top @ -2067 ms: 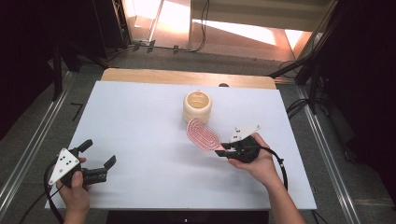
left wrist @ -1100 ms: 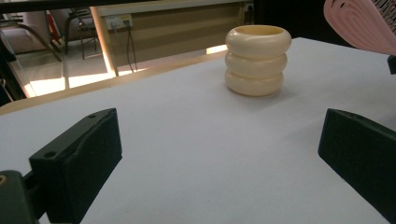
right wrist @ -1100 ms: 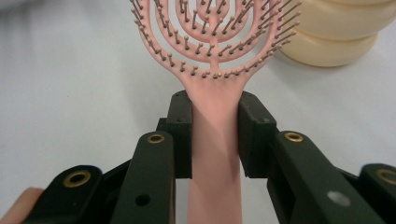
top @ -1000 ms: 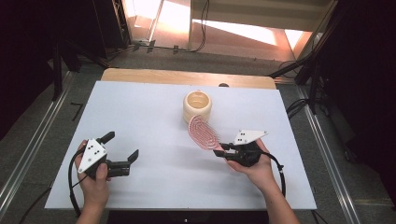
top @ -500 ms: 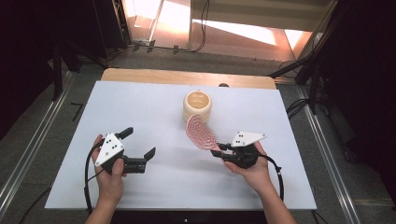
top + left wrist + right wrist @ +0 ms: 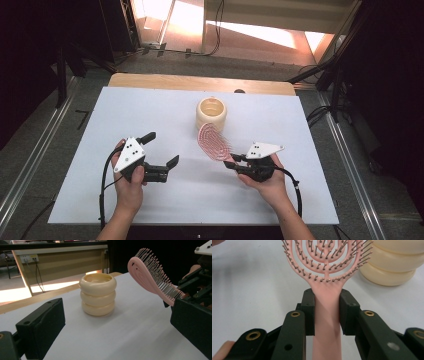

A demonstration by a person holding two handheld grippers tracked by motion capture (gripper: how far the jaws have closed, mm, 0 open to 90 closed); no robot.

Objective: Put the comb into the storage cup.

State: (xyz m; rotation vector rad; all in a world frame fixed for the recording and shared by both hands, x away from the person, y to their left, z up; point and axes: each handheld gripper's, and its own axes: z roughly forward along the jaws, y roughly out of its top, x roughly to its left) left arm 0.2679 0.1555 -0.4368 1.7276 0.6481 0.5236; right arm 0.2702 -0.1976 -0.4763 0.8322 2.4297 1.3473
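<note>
A pink hairbrush [image 6: 212, 142] is held by its handle [image 6: 327, 315] in my right gripper [image 6: 232, 161], whose jaws are shut on it. The head is raised off the white table and tilts toward a cream ribbed cup [image 6: 211, 112] just behind it. In the right gripper view the bristled head [image 6: 324, 257] rises above the jaws, with the cup [image 6: 397, 265] at the upper right. My left gripper [image 6: 160, 148] is open with nothing in it, to the left of the brush. The left gripper view has the cup [image 6: 98, 293] between its jaws and the brush [image 6: 147, 272] at the right.
The white table top [image 6: 150, 110] lies on a wooden board [image 6: 200, 82] that shows along the far edge. Metal rails [image 6: 30, 165] run down both sides. Cables trail from both grippers toward the near edge.
My left gripper has moved right, from the table's left side toward the middle, and has risen a little. The right gripper has tipped the brush head up and stayed in place.
</note>
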